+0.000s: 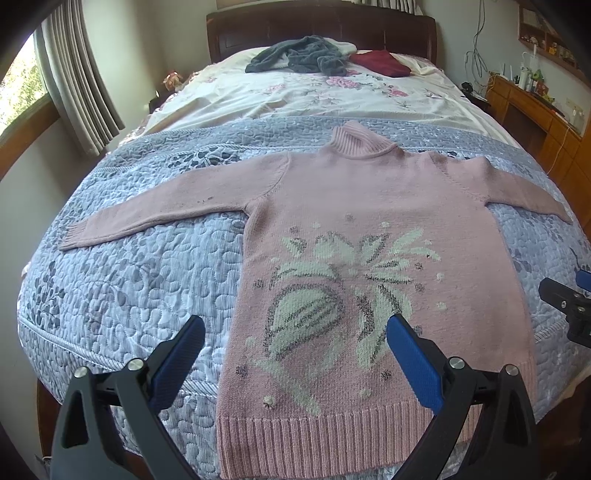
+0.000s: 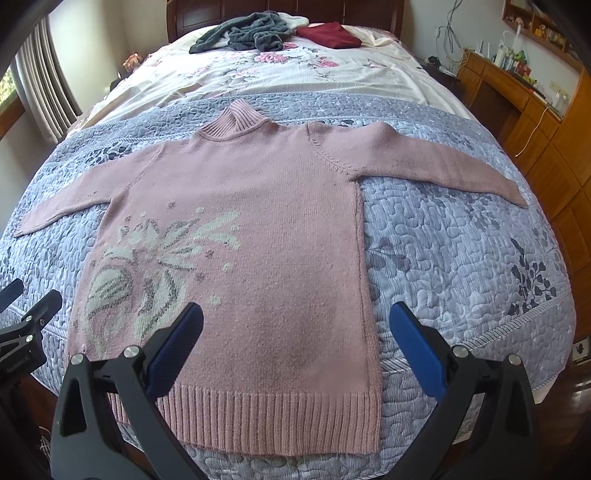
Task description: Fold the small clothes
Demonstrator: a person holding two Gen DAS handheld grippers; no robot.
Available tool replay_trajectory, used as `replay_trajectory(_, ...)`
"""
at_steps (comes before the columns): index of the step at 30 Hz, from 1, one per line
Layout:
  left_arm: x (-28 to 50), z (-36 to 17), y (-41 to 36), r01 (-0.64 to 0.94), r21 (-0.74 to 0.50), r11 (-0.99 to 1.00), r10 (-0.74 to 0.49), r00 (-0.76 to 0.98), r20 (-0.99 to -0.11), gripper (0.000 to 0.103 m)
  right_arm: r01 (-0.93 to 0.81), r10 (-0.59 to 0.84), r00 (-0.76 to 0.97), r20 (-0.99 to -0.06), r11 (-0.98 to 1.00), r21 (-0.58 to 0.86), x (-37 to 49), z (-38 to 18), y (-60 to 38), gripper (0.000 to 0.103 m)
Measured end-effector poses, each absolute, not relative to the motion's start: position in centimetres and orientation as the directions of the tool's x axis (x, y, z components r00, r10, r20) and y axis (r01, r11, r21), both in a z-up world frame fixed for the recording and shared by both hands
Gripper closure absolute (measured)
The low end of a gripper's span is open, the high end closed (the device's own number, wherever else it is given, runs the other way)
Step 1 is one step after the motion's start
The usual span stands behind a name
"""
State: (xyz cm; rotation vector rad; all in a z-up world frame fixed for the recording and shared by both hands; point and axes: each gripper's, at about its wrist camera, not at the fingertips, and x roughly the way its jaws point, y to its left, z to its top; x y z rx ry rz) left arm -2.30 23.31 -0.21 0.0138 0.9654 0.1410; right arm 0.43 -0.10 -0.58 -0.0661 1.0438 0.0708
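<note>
The pink sweater [image 1: 369, 221] lies flat on the bed [image 1: 129, 277], collar far, hem near. Left tongs [image 1: 295, 362] and right tongs [image 2: 295, 350] hover spread over the hem, holding nothing.

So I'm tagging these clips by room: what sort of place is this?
A bedroom, most likely in a home. A pink sweater lies spread flat on a bed with a quilted cover and dark wooden headboard; curtains hang at a window.

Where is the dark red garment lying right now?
The dark red garment lies near the headboard, on the floral sheet, right of the grey garment, beyond the pink sweater.
</note>
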Motion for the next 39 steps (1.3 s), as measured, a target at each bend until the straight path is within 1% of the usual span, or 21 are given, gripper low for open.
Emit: replay_trajectory(39, -2.36, -0.10, 23.58, -0.120, 0.079, 0.990, 0.133, 0.561, -0.817, 0.004, -0.090, 0.024, 0.502, -0.864, 0.996, -0.025, 0.67, -0.77, -0.17, 0.003)
